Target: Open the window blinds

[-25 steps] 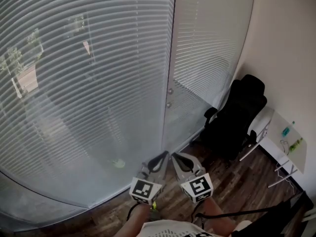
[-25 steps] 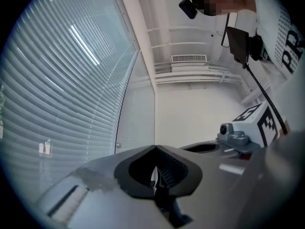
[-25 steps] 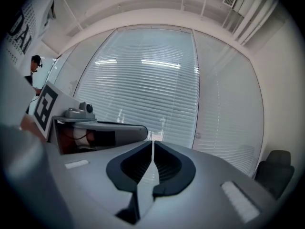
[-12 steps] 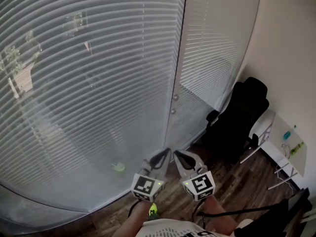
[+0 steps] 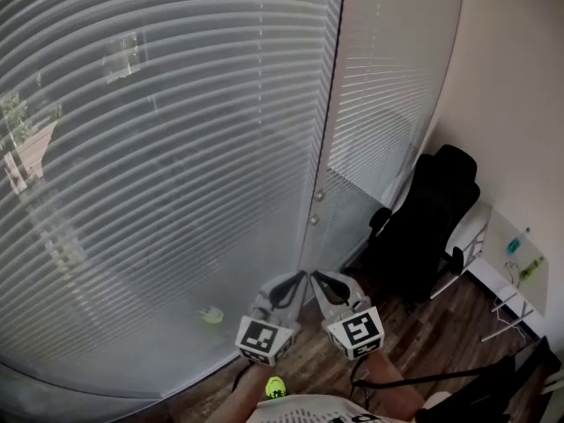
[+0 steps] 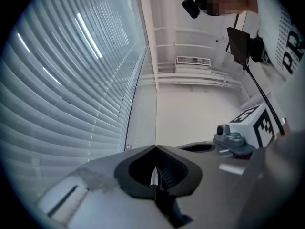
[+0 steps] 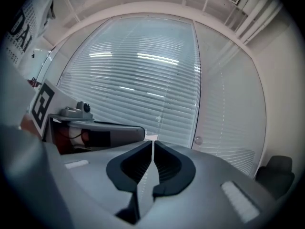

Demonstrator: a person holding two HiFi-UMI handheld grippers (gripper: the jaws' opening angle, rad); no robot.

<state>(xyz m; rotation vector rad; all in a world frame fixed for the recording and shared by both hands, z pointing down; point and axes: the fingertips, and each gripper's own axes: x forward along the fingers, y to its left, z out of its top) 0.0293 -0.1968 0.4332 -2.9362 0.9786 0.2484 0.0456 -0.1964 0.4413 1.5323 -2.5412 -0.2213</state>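
Facing the blinds (image 5: 176, 148), left gripper (image 5: 295, 280) and right gripper (image 5: 315, 278) have fingers together, empty; only head view shows the desk (image 5: 498, 254).

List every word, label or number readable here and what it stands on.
"PR": large cut-off letters on the person's white shirt, left gripper view.
Other shirt print: too blurred or cut off to read.
Cubes on left gripper and right gripper: marker patterns only, no words.
Two bottles at right: labels too small.
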